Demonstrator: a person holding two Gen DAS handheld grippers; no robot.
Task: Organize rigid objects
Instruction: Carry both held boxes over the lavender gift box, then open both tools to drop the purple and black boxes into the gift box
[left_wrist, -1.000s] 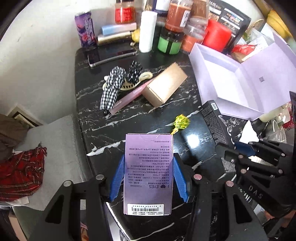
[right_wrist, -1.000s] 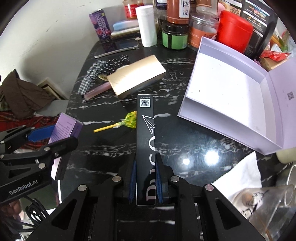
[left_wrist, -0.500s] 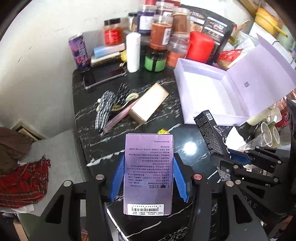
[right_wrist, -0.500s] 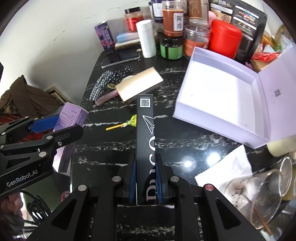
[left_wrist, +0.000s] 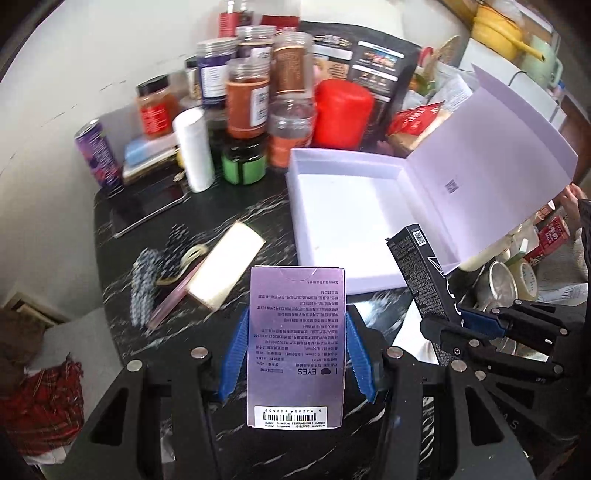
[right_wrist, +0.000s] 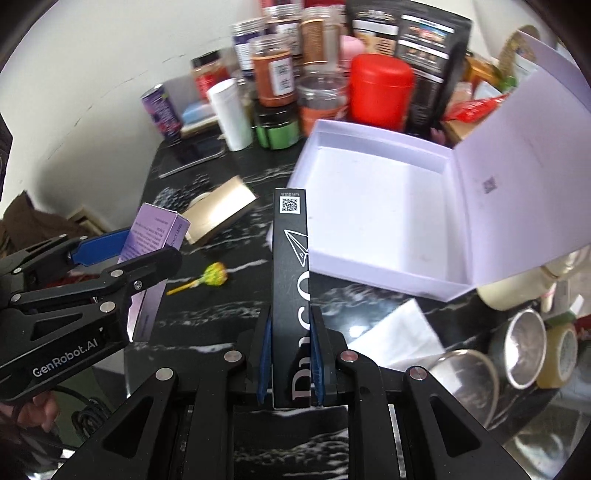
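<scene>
Purple box (left_wrist: 297, 343) held upright; slim black box (right_wrist: 290, 295) likewise, seemingly off the table.

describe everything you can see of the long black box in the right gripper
The long black box is a slim, matte carton that looks like cardboard. It has a white QR code near its far end, a white paper-plane drawing below that, and large white letters partly hidden by the jaws. The right gripper is shut on its near end, blue pads pressing both narrow sides. It hangs clear above the black marble table, pointing toward the open lilac box.
</scene>
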